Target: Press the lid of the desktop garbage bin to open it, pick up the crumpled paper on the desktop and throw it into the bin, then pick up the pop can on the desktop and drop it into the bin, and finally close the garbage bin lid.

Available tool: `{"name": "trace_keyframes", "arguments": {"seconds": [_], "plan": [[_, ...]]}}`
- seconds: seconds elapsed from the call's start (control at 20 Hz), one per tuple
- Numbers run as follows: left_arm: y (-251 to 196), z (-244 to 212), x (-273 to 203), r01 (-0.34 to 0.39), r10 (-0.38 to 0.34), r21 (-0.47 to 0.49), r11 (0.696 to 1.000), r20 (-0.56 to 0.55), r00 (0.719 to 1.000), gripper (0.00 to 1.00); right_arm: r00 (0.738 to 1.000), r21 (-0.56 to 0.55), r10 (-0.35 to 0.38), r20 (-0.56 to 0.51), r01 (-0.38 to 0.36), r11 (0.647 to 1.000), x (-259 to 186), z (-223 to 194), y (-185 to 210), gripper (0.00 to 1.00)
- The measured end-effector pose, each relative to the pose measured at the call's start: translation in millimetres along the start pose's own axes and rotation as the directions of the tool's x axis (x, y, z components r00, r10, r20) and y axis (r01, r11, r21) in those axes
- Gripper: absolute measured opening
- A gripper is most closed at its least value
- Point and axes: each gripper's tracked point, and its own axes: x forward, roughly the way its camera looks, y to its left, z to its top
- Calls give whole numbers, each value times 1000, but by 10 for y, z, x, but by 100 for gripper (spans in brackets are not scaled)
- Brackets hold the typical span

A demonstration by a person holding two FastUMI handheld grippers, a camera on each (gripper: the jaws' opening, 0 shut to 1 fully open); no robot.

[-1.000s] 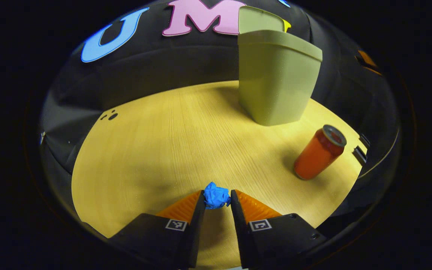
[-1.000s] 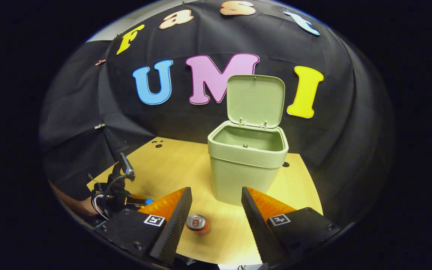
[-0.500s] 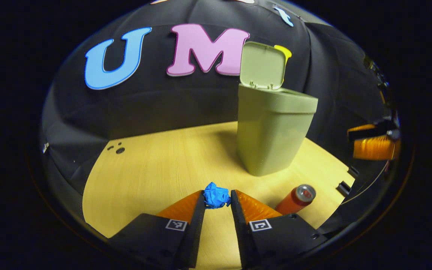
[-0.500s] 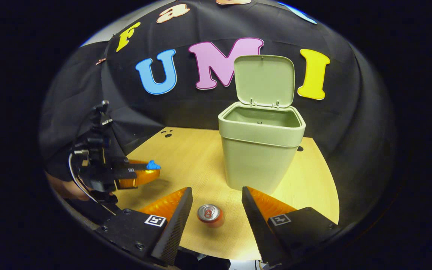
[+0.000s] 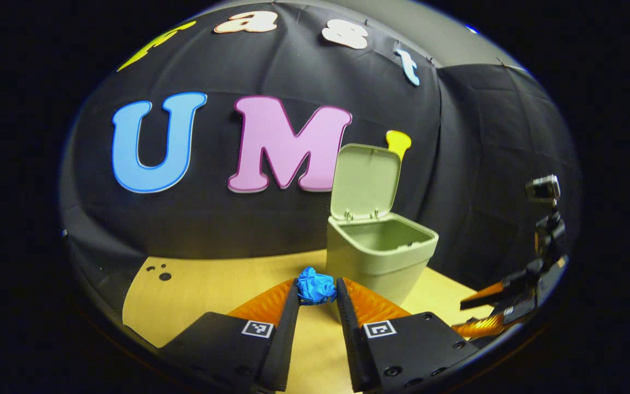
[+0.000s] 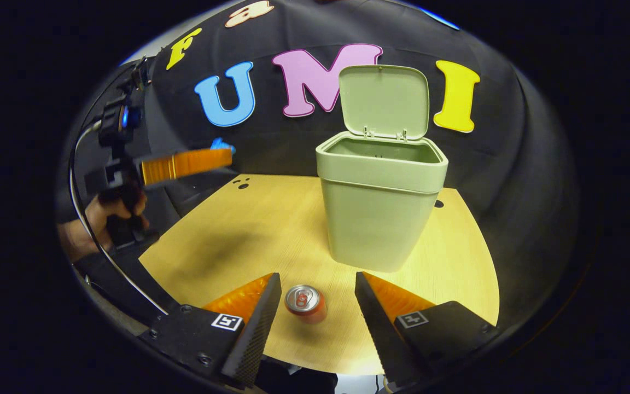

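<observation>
The pale green bin (image 5: pixel 381 256) (image 6: pixel 380 208) stands on the wooden table with its lid (image 5: pixel 365 181) (image 6: pixel 384 101) swung up. My left gripper (image 5: pixel 317 288) is shut on the blue crumpled paper (image 5: pixel 316 287), held high above the table and left of the bin; in the right gripper view that gripper (image 6: pixel 222 156) is level with the bin's rim, the paper (image 6: pixel 221 145) at its tip. The orange pop can (image 6: pixel 305 302) stands upright in front of the bin, between the spread fingers of my open right gripper (image 6: pixel 315 287), which hangs above it.
The round wooden table (image 6: pixel 260 230) carries small dark holes (image 5: pixel 161 273) at its far left. A hand (image 6: pixel 115 210) holds the left gripper over the table's left edge. My right gripper (image 5: pixel 506 306) sits at the right edge of the left gripper view.
My left gripper has risen with the paper from near the tabletop to about bin-rim height. The right gripper has drifted slightly nearer the can and stays open.
</observation>
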Motion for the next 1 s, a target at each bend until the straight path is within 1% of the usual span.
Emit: {"name": "trace_keyframes", "arguments": {"seconds": [0.15, 0.3, 0.35, 0.4, 0.55, 0.6, 0.65, 0.7, 0.75, 0.8, 0.85, 0.9, 1.0], "plan": [[-112, 313, 236, 41, -44, 44, 998, 60, 997, 45, 1000, 19, 0, -16, 1, 1000, -11, -89, -25, 87], [-316, 523, 502, 103, -110, 72, 992, 91, 990, 45, 1000, 34, -9, -23, 10, 999, -25, -150, -62, 87], [-382, 548, 601, 123, -129, 72, 990, 93, 987, 49, 1000, 37, -16, -24, 17, 999, -30, -155, -84, 87], [-435, 572, 705, 137, -143, 70, 988, 91, 986, 45, 999, 39, -22, -23, 23, 999, -34, -161, -112, 87], [-582, 595, 1002, 173, -180, 82, 981, 83, 980, 45, 999, 54, -41, -30, 43, 998, -35, -179, -202, 87], [-642, 581, 1085, 188, -195, 93, 978, 72, 978, 50, 998, 60, -46, -31, 48, 997, -36, -182, -241, 87], [-690, 550, 1161, 199, -206, 103, 975, 59, 977, 46, 998, 65, -50, -31, 52, 997, -34, -185, -264, 87], [-747, 526, 1239, 212, -218, 107, 971, 48, 975, 45, 998, 69, -54, -31, 56, 996, -24, -180, -291, 87], [-799, 485, 1321, 222, -227, 108, 969, 37, 973, 49, 998, 73, -56, -30, 58, 996, -24, -169, -322, 87], [-832, 461, 1378, 232, -236, 110, 966, 25, 971, 46, 998, 74, -58, -30, 60, 995, -36, -173, -319, 87], [-865, 422, 1428, 236, -239, 113, 965, 13, 971, 50, 998, 73, -62, -31, 64, 995, -33, -184, -332, 87], [-901, 386, 1481, 240, -242, 116, 964, -1, 970, 45, 997, 71, -65, -32, 67, 995, -32, -183, -364, 87], [-941, 301, 1591, 242, -240, 117, 963, -28, 970, 45, 997, 69, -64, -41, 67, 995, 3, -185, -448, 87]]}}
